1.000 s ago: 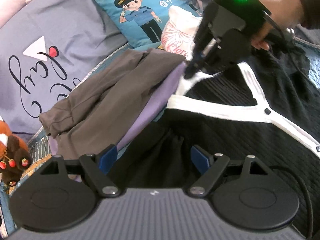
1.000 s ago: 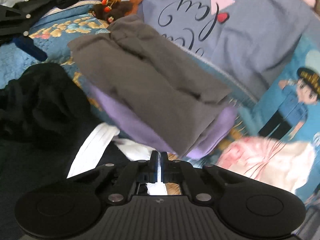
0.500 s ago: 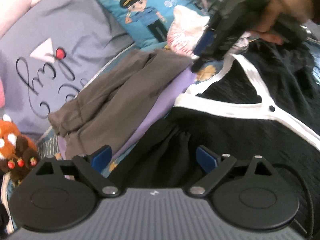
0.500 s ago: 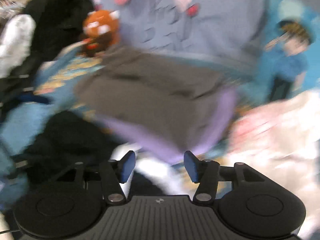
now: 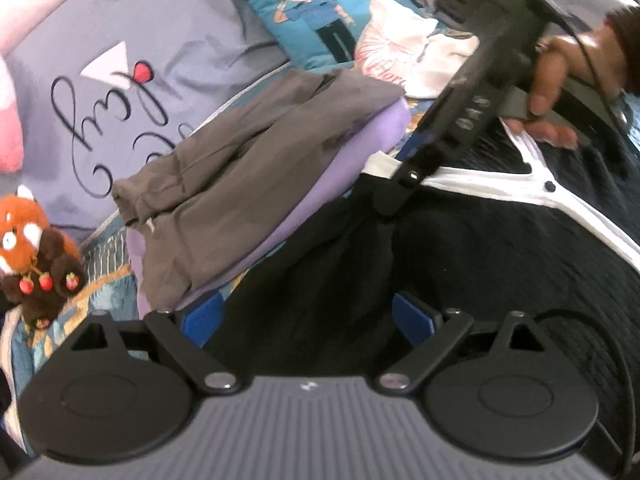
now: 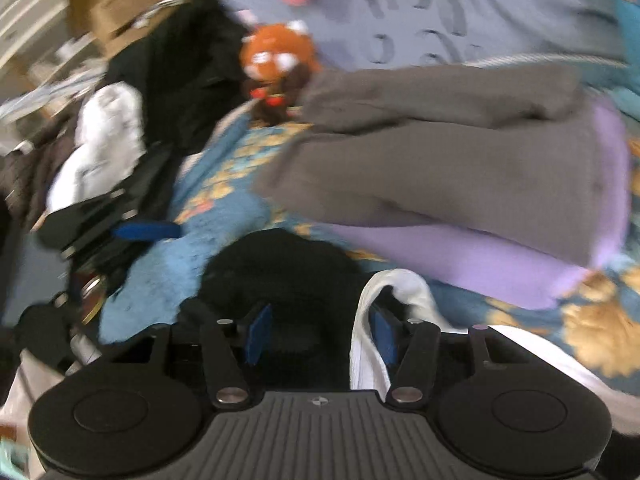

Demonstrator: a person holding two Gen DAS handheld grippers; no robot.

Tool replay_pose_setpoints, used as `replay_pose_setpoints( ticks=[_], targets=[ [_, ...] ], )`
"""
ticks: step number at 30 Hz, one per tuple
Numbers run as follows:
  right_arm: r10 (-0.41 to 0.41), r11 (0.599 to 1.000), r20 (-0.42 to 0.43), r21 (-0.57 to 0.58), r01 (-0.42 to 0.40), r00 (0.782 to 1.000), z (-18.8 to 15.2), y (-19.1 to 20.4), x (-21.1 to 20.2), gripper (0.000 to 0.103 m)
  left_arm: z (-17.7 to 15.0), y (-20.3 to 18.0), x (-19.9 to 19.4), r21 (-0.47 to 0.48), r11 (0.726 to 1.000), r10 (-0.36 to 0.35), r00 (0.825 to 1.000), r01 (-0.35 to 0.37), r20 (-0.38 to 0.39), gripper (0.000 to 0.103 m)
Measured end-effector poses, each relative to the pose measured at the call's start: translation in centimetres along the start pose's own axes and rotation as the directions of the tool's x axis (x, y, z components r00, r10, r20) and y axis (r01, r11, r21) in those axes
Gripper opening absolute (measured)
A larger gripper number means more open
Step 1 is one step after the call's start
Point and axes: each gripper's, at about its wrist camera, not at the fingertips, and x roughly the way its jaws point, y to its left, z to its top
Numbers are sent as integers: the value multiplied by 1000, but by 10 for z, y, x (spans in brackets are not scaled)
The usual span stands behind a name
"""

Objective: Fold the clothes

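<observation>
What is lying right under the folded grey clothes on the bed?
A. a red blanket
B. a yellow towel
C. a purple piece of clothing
C: the folded grey clothes rest on a purple piece of clothing that sticks out along their edge.

A black garment trimmed in white is seen beside a grey-brown folded piece laid on a lilac one. The bedspread is patterned blue with golden flowers. A grey-lilac pillow is marked with black script.
</observation>
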Motion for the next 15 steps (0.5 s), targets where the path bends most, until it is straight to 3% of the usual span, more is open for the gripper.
replay_pose_setpoints(
  ticks=[2, 6, 8, 11, 15],
  targets=[
    [-30, 999, -23, -35, 29, 999, 2, 5, 5, 57, 0, -1, 1, -3, 1000, -1, 1000, 1, -1, 93],
    [-113, 993, -26, 40, 114, 993, 10, -6, 17, 60, 1, -4, 1, 1, 1000, -7, 1000, 7, 1, 93],
    [-118, 990, 1, 74, 117, 993, 15, -10, 19, 59, 3, -5, 0, 8, 1000, -10, 1000, 10, 5, 94],
    [-149, 989, 59, -11, 150, 987, 24, 2, 14, 58, 5, -5, -3, 16, 1000, -10, 1000, 10, 9, 94],
    [-215, 954, -16, -218, 206, 977, 31, 20, 13, 58, 5, -5, -5, 27, 1000, -4, 1000, 4, 3, 95]
  ],
)
